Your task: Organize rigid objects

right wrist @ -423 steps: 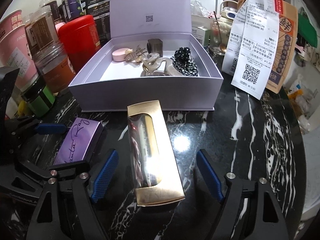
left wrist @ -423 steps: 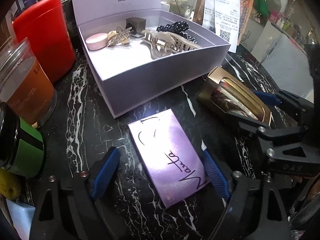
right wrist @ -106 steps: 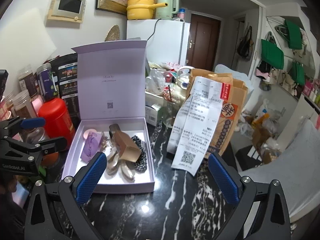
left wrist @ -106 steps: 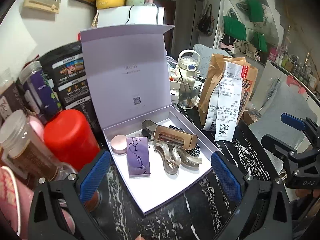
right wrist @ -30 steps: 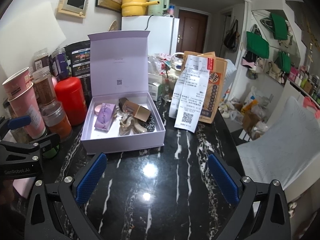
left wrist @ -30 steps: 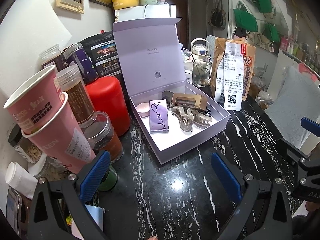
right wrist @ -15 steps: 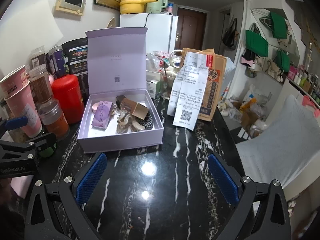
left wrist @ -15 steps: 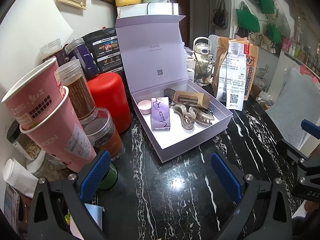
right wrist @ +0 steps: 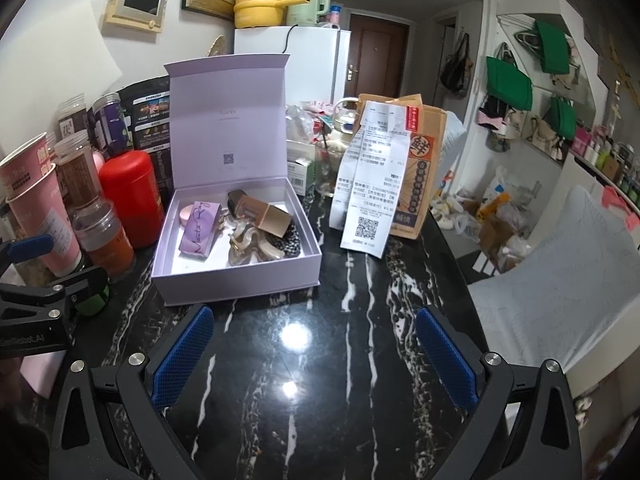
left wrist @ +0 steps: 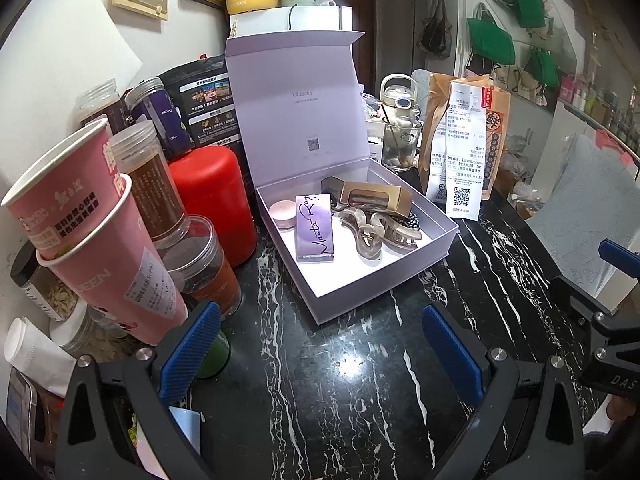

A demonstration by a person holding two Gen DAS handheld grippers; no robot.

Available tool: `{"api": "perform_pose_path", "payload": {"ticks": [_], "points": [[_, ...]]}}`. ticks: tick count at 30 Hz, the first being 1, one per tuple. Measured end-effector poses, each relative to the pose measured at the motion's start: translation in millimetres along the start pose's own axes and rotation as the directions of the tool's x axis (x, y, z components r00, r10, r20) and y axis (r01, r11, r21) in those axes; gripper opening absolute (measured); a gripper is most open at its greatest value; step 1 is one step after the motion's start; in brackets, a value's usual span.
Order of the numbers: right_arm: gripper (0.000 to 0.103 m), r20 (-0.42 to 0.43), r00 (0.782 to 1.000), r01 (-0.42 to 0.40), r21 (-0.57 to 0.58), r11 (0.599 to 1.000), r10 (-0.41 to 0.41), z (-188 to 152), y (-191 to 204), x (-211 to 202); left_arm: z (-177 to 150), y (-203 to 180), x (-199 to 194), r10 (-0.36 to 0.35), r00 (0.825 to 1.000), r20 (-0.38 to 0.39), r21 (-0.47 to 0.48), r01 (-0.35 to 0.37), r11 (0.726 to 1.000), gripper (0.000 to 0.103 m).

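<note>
An open lilac box (left wrist: 384, 280) (right wrist: 240, 280) stands on the black marble table, its lid upright. Inside lie a purple palette (left wrist: 314, 228) (right wrist: 200, 230), a gold carton (left wrist: 376, 198) (right wrist: 264, 214), beige hair claws (left wrist: 376, 232) (right wrist: 250, 246), a pink round compact (left wrist: 283, 213) and a dotted scrunchie (right wrist: 294, 240). My left gripper (left wrist: 320, 356) is open and empty, in front of the box. My right gripper (right wrist: 314, 356) is open and empty, also short of the box.
Pink paper cups (left wrist: 80, 240), jars (left wrist: 200, 264) and a red canister (left wrist: 216, 204) (right wrist: 128, 196) crowd the left. A brown paper bag with a long receipt (left wrist: 466, 152) (right wrist: 376, 184) stands right of the box. The table (right wrist: 320, 380) ends on the right, with a pale cushion (right wrist: 560, 280) beyond.
Both grippers have drifted a little closer to the box, still open and empty. Nothing on the table has moved.
</note>
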State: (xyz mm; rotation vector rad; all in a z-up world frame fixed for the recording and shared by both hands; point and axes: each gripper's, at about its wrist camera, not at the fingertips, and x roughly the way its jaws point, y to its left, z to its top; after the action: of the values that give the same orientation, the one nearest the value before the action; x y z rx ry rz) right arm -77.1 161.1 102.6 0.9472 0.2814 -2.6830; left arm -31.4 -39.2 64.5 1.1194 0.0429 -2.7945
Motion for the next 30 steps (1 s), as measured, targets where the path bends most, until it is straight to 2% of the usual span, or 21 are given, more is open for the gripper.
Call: {"api": "perform_pose_path", "payload": {"ticks": [30], "points": [[0.103, -0.004, 1.000, 0.004, -0.001, 1.000, -0.004, 0.6, 1.4, 0.6, -1.6, 0.3, -2.0, -0.011, 1.000, 0.001, 0.008, 0.011, 1.000, 0.103]]}}
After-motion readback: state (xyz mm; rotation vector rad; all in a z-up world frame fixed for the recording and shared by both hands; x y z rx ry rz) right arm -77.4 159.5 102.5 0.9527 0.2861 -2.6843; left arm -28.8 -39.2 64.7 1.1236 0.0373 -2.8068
